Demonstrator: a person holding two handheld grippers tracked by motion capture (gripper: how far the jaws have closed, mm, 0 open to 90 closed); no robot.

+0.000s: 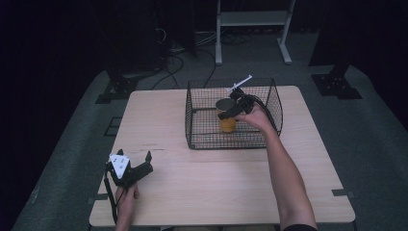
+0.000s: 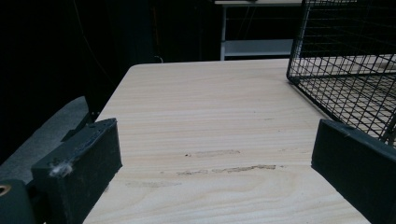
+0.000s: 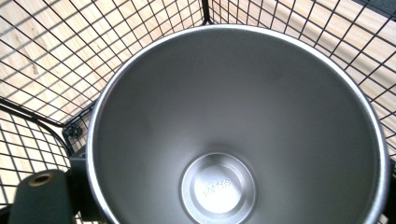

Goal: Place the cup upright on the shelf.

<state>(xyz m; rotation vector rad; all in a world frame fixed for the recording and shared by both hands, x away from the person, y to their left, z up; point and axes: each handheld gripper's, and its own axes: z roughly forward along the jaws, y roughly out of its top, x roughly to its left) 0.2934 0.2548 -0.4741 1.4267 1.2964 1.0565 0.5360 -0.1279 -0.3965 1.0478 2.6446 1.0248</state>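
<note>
One cup (image 1: 227, 120) stands upright inside one black wire basket (image 1: 202, 134) on the far part of the table (image 1: 216, 183). It is orange outside and bare steel inside, with small embossed writing on its bottom, too blurred to read. Two hand-held grippers: the right hand-held gripper (image 1: 234, 109) pinches the cup at its rim; the left hand-held gripper (image 1: 134, 161) rests near the table's front left corner, jaws spread apart, holding nothing.

A pale wooden desk (image 1: 211, 183) stands on grey carpet. A black wire basket (image 1: 202, 130) sits directly on its far half, right of centre. Faint scuff marks (image 2: 224, 169) streak the bare wood near the left side.
</note>
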